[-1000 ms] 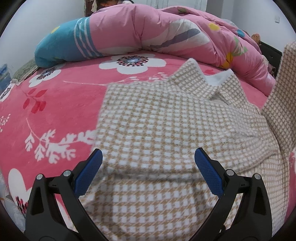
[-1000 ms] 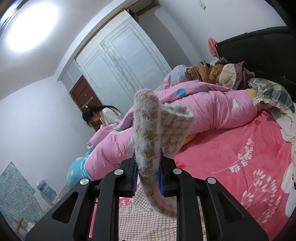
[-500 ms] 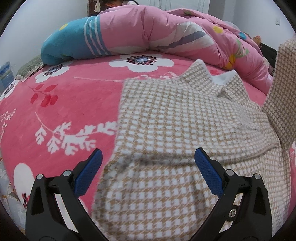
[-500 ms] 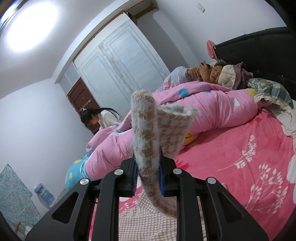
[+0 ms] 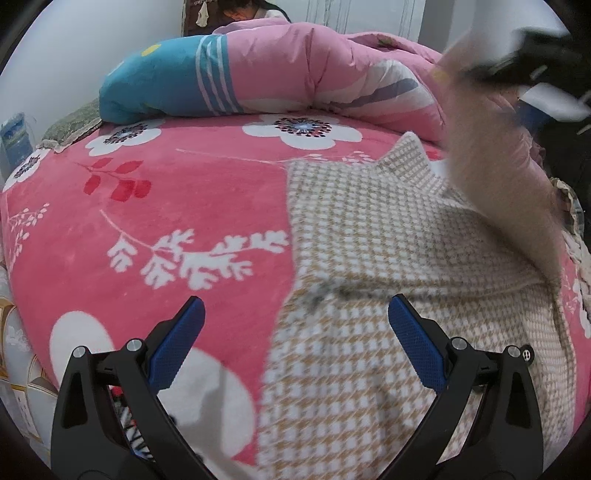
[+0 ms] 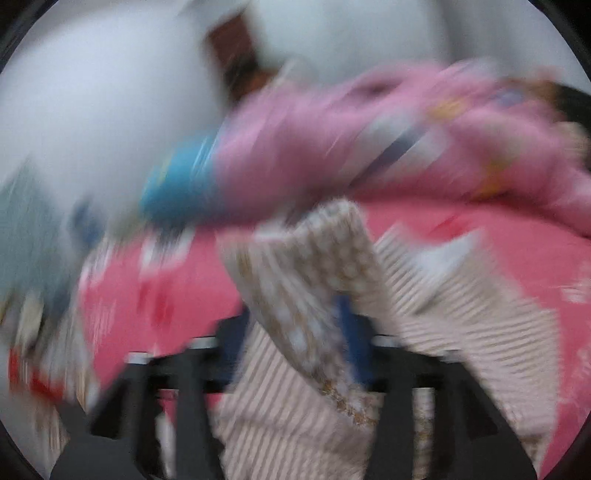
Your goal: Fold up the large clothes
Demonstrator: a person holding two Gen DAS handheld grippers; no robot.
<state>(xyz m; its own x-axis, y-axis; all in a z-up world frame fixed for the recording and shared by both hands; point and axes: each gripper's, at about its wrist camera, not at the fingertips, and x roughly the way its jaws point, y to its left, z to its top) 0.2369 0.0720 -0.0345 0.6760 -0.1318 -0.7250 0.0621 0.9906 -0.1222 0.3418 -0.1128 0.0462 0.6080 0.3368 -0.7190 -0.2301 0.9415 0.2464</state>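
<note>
A beige-and-white houndstooth garment [image 5: 369, 258] lies spread on the pink flowered bedspread [image 5: 166, 206]. My left gripper [image 5: 295, 310] hovers open over the garment's left edge, nothing between its blue pads [image 5: 177, 343]. In the left wrist view my right gripper [image 5: 532, 55] is a blurred dark shape at the upper right, with the garment's sleeve [image 5: 498, 184] trailing down from it. The right wrist view is smeared by motion. There my right gripper [image 6: 295, 325] has its jaws opening, and the sleeve [image 6: 306, 280] still stands between the parted pads.
A rolled pink and blue quilt [image 5: 295, 70] runs along the far side of the bed. A person [image 5: 247, 7] sits behind it. The bed's left edge [image 5: 14, 332] drops away beside my left gripper. A dark headboard [image 5: 569, 147] stands at the right.
My right gripper has swung down from pointing up at the room to pointing at the bed, and its jaws have parted around the sleeve. My left gripper has slid left to the garment's edge.
</note>
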